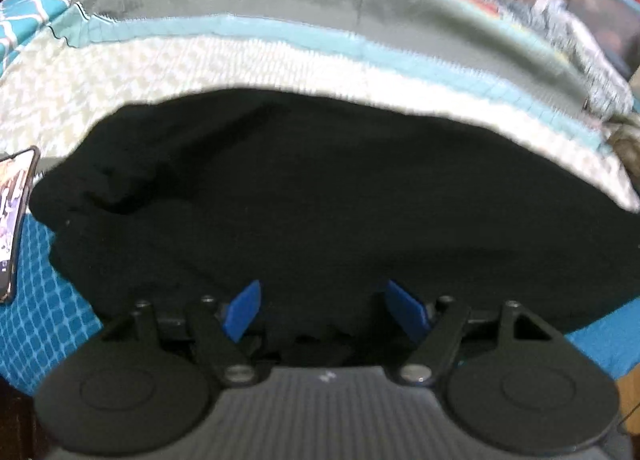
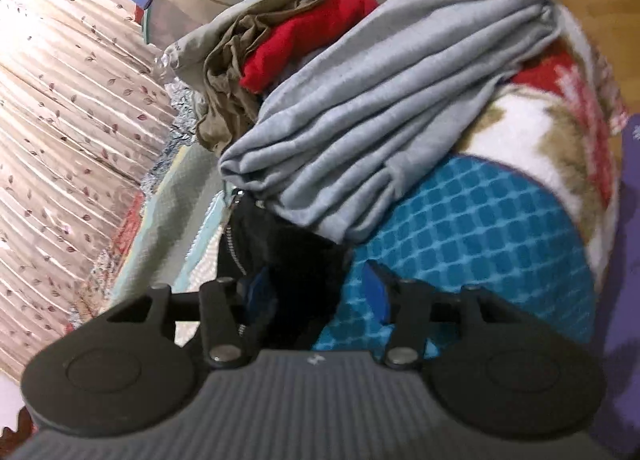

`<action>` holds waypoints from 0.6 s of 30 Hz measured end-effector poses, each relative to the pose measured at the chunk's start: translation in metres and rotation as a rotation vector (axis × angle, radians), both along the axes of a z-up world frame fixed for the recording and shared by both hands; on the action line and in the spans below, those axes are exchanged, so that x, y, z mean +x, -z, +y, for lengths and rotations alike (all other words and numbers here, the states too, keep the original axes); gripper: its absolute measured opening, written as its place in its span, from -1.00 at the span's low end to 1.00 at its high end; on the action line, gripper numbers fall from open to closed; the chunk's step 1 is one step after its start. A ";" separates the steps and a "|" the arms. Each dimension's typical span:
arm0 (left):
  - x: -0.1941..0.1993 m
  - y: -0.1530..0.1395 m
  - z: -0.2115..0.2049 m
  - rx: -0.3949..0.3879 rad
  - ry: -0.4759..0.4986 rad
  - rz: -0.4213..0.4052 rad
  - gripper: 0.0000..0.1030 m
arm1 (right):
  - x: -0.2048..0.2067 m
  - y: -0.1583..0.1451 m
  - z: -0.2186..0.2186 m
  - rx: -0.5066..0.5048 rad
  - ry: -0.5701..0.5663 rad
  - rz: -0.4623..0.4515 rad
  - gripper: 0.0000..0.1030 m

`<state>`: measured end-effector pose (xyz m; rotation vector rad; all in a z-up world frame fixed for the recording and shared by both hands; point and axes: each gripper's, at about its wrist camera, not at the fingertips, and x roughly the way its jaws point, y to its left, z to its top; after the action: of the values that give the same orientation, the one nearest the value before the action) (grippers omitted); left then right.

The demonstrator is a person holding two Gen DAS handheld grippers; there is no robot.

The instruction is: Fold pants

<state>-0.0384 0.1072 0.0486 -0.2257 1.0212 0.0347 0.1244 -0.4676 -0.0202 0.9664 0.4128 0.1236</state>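
Observation:
The black pants [image 1: 304,196] lie spread across the bed and fill the middle of the left wrist view. My left gripper [image 1: 325,310] is open, its blue fingers [image 1: 244,312] wide apart just above the near edge of the pants, holding nothing. In the right wrist view a dark end of the pants with a zipper [image 2: 280,244] lies between the fingers of my right gripper [image 2: 320,292]. That gripper is open too. Its blue fingers [image 2: 378,296] stand on either side of the black cloth without closing on it.
A phone [image 1: 14,220] lies at the left edge on the blue checked bedcover [image 1: 44,300]. A grey folded garment [image 2: 380,108], red cloth [image 2: 308,32] and olive cloth [image 2: 224,92] are piled ahead of the right gripper, beside a floral blanket [image 2: 552,128]. A curtain [image 2: 60,120] hangs left.

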 end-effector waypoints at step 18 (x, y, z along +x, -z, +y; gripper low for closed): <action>-0.022 -0.041 0.024 -0.167 -0.054 -0.230 0.40 | -0.041 -0.118 0.110 -0.267 -0.257 -0.289 -0.68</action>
<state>-0.0601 0.1312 0.0896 -0.4000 0.7888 -0.0275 0.0838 -0.3578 0.0982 0.6173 0.2764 0.4252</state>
